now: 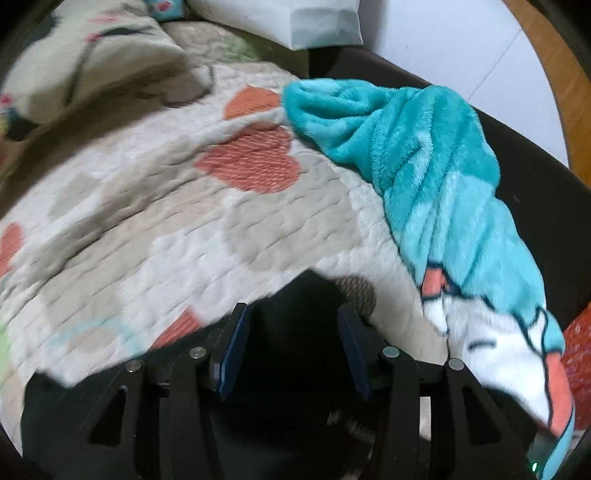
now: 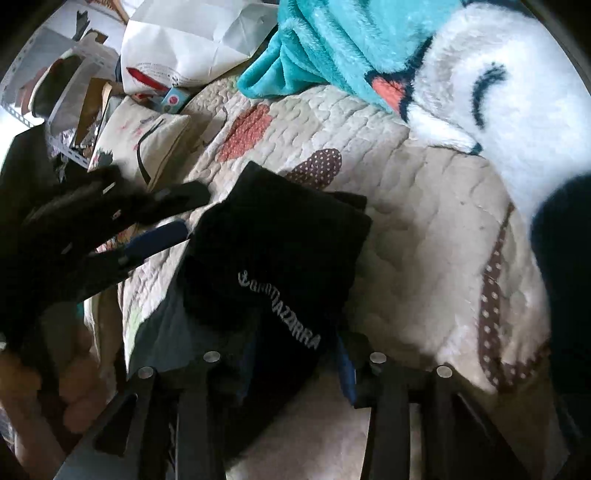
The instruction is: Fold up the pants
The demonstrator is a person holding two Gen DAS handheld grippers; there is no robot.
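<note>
The black pants [image 2: 273, 258], with white lettering near the hem, lie folded on the quilted bedspread [image 2: 424, 206]. In the right wrist view they run from mid-frame down between the fingers of my right gripper [image 2: 291, 362], whose jaws stand wide apart with the cloth lying between them. My left gripper [image 2: 173, 214] shows there at the left, open, its fingertips at the pants' left edge. In the left wrist view the left gripper [image 1: 293, 317] is open with dark pants cloth [image 1: 295, 295] between and under its fingers.
A turquoise fleece blanket [image 1: 424, 155] with a white and orange figure lies along the right side of the bed [image 2: 332, 40]. A cream pillow [image 1: 92, 62] and white paper bag [image 1: 295, 22] sit at the far end. Clutter and a bag [image 2: 155, 144] stand left.
</note>
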